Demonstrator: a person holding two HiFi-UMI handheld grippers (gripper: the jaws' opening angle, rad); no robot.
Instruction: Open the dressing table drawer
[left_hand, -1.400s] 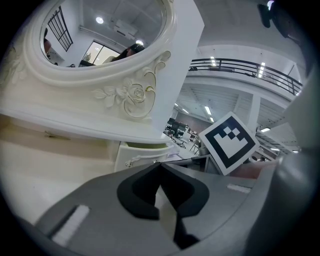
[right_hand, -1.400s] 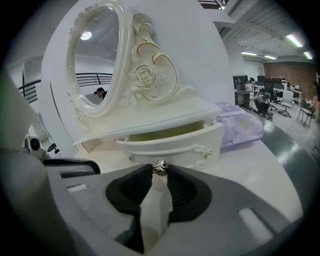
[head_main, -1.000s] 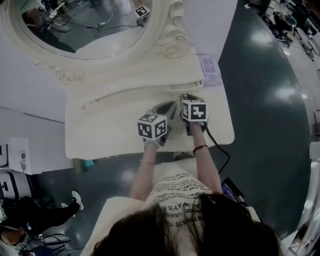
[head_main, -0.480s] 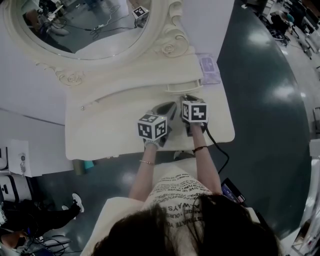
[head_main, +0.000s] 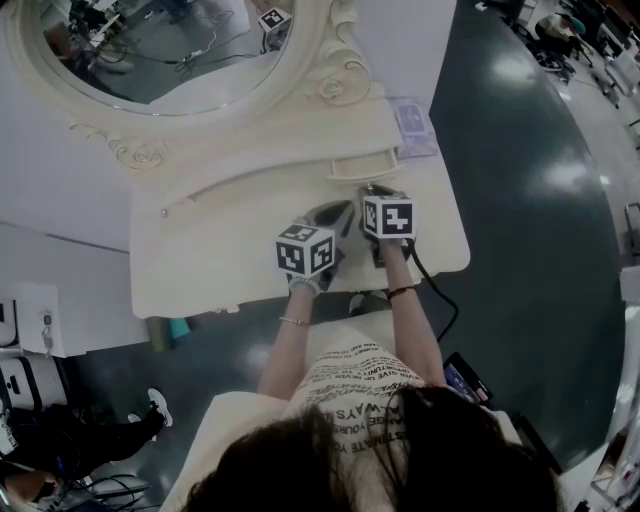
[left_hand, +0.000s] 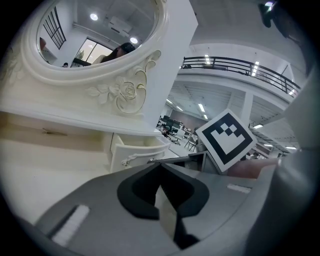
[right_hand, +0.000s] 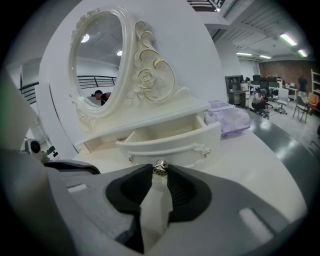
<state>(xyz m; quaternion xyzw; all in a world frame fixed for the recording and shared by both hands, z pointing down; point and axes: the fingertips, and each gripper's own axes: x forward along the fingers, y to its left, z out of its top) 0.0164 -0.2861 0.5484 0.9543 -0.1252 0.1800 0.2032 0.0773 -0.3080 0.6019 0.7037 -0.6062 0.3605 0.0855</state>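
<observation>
The cream dressing table (head_main: 200, 260) has a small drawer (head_main: 362, 165) under the mirror shelf at the right, and it stands pulled out. In the right gripper view its curved front (right_hand: 170, 145) and bare inside show. My right gripper (right_hand: 160, 169) is shut on the drawer's small metal knob (right_hand: 160, 168), pinched between the jaw tips. The left gripper (left_hand: 159, 164) hovers over the tabletop just left of it, jaws together with nothing in them. From the left gripper view the open drawer (left_hand: 137, 152) shows ahead, with the right gripper's marker cube (left_hand: 225, 137) beside it.
An oval mirror (head_main: 170, 50) in a carved frame rises behind the shelf. A purple tissue pack (head_main: 413, 125) lies at the table's back right corner. A closed long drawer with a knob (head_main: 165, 212) runs to the left. A black cable (head_main: 435, 300) trails off the table's front edge.
</observation>
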